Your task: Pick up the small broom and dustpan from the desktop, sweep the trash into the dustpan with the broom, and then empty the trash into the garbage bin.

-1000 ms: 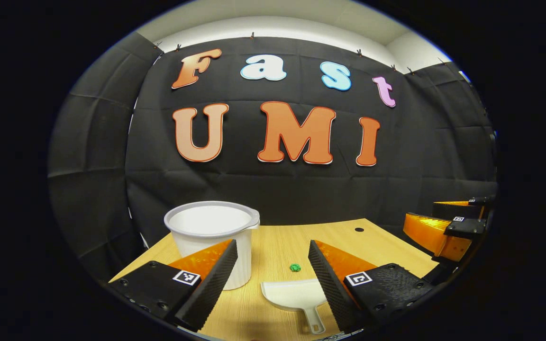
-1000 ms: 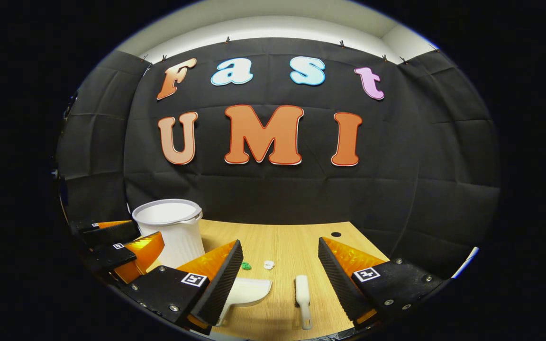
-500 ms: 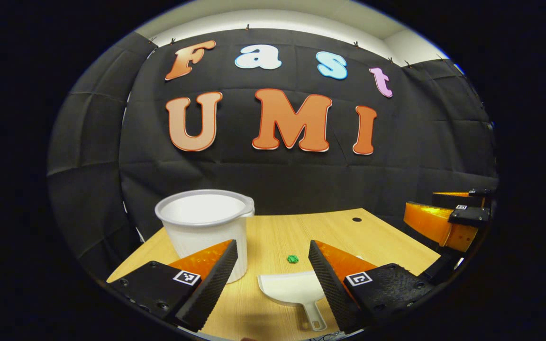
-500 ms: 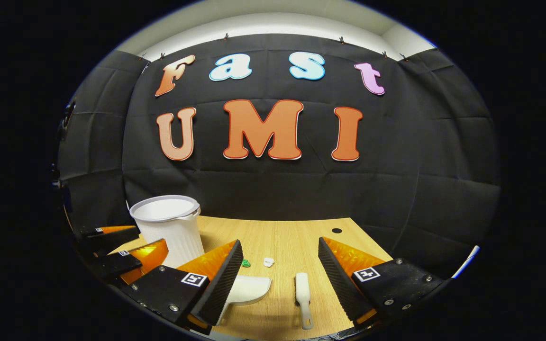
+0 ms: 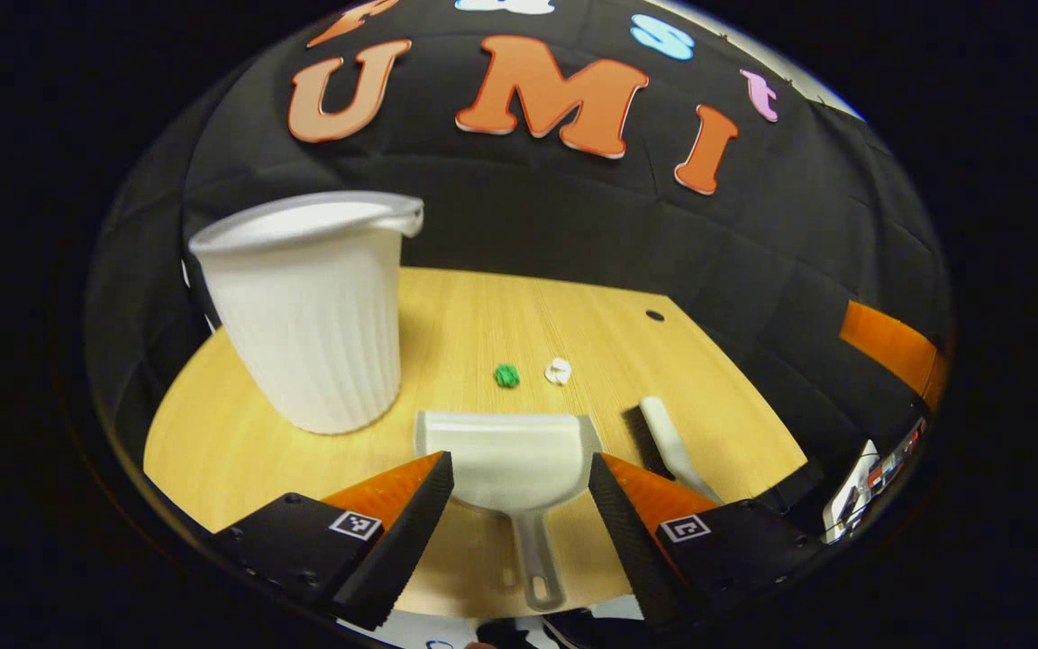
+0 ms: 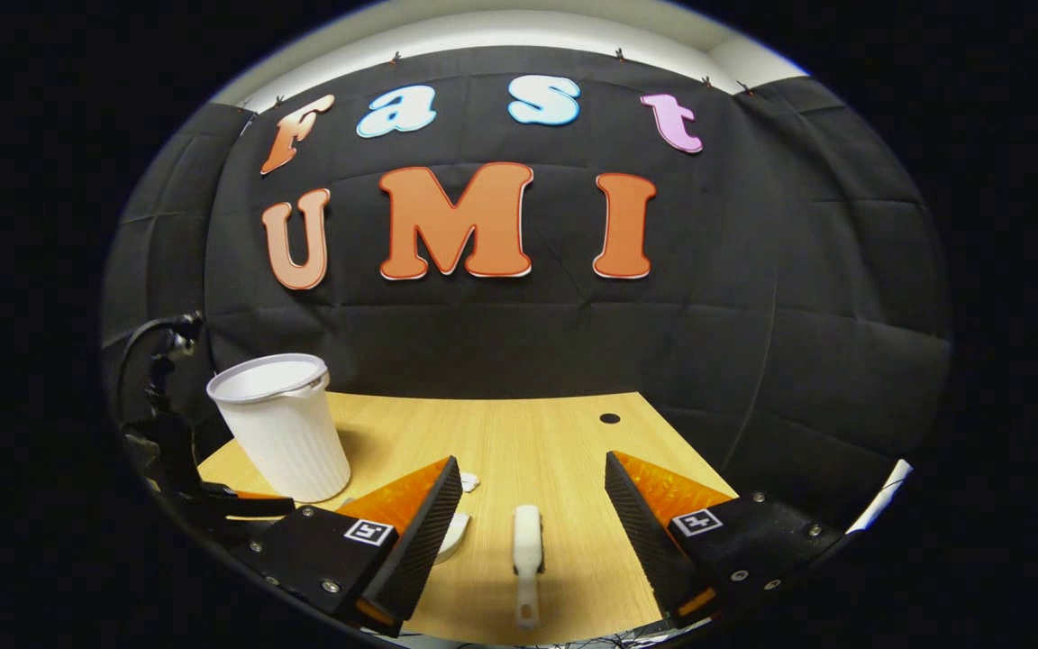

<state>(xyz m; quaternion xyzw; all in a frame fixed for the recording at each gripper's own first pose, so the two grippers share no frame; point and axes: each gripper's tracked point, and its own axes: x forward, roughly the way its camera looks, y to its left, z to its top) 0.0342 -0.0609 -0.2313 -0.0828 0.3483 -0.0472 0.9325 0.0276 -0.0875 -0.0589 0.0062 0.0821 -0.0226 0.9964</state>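
The dustpan [image 5: 508, 460] lies flat on the desktop [image 5: 231, 442] in the left gripper view, at 6 o'clock, with its handle pointing toward the camera and passing between the two fingers of the left gripper [image 5: 519, 469]. Those fingers stand wide apart and touch nothing. Compared with the frame half a second earlier, the camera is pitched down and moved in: the dustpan now shows in full and centred, where before the right finger hid part of it.

The small broom [image 5: 670, 443] lies on the desktop just beside the dustpan, at its 3 o'clock, apart from it. In the right gripper view the small broom [image 6: 527, 546] lies at 6 o'clock, handle toward the camera, centred between the fingers of the right gripper [image 6: 532, 482]. These fingers are likewise spread, with nothing between them but the broom below. The broom sat right of centre earlier; it is now centred.

Two pieces of trash, a green scrap [image 5: 506, 376] and a white scrap [image 5: 558, 370], rest near each other beyond the dustpan's mouth, at 12 o'clock from it. The white scrap was hidden in the earlier left view.

The garbage bin [image 5: 307, 311] stands upright at 10 o'clock from the dustpan, near it. In the right gripper view the bin [image 6: 279, 425] stands at 9 o'clock.
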